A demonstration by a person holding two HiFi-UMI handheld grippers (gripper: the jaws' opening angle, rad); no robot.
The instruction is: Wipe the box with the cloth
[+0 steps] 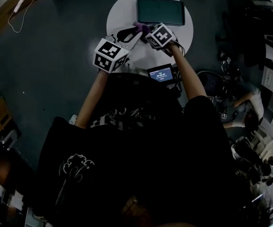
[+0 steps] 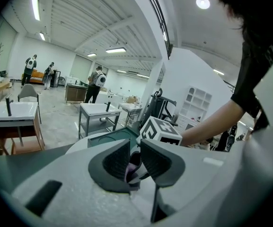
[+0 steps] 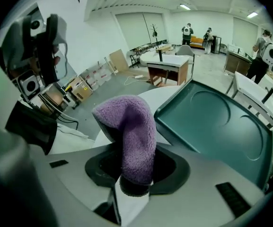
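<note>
White round table [image 1: 119,13] carries the dark teal box [image 1: 160,11], lying flat at its far side. Just on the person's side of the box, the right gripper [image 3: 136,171] is clenched on a bunched purple fleece cloth [image 3: 131,126], and the left gripper [image 2: 135,163] seems to pinch its other end. To wipe well, the cloth likely wants spreading flat onto the box rather than wadded; a small lit screen [image 1: 161,73], nearer the person than the box, might snag an elbow.
</note>
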